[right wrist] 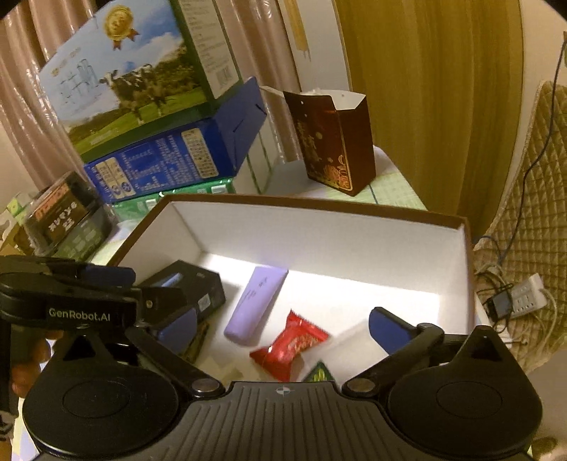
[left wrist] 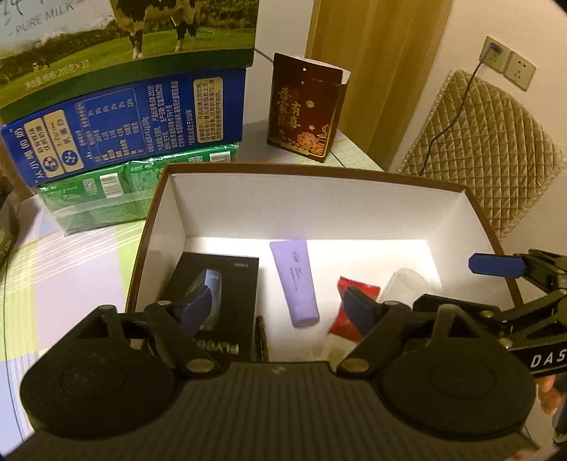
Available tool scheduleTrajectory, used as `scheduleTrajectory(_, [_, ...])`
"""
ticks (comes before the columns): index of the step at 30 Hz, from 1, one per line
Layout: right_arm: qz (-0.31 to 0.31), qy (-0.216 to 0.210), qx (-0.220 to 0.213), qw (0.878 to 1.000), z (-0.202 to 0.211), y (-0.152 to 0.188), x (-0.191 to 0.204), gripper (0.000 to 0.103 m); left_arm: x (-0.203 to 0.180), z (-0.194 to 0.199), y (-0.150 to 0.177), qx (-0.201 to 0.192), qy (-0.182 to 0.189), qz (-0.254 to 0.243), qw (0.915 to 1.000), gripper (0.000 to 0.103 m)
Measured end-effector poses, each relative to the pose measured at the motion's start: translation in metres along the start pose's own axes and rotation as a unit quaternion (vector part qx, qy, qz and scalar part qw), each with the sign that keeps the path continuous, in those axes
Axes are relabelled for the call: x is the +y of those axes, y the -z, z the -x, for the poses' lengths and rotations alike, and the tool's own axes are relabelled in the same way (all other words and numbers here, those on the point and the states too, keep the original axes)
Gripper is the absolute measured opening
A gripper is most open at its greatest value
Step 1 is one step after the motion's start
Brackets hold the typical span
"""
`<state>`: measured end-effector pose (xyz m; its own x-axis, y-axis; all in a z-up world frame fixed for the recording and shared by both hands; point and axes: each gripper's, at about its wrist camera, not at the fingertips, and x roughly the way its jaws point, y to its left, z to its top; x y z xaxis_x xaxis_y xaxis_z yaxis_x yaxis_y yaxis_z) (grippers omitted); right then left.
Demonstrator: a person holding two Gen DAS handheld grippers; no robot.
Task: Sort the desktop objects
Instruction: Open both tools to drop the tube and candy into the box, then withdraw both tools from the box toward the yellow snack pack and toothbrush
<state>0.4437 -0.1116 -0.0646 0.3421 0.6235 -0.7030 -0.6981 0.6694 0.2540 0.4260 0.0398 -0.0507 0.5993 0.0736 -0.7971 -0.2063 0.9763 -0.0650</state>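
Both claws released, left claw [left wrist: 274,306], right claw [right wrist: 283,331], box [right wrist: 319,207] near edge hidden

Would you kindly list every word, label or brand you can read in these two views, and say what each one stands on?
"PURE MILK": milk carton with the cow picture.
"GenRobot.AI": left tool, right wrist view.
"DAS", cut off: right tool, left wrist view.
Gold Chinese characters: dark red bag.
Blue carton, black box, purple tube, red packet: print too small or blurred.
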Motion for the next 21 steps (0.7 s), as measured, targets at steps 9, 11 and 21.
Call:
scheduleTrajectory(9, [-0.006,0.004,-0.008,1.000,0.037,0.023,0.010,0.101,-0.015,0.042,0.028,-0.008,-0.008,-0.001,0.9999,0.083])
scheduleTrajectory(11, [-0.006,0.004,-0.010,1.000,0.045,0.027,0.013,0.101,-0.016,0.052,0.034,-0.011,-0.012,0.007,0.9998,0.083])
scheduleTrajectory(21, [-0.006,0.000,-0.022,1.000,0.085,0.051,0.029,0.101,-0.022,0.098,0.068,-0.022,-0.038,0.025,0.9987,0.084])
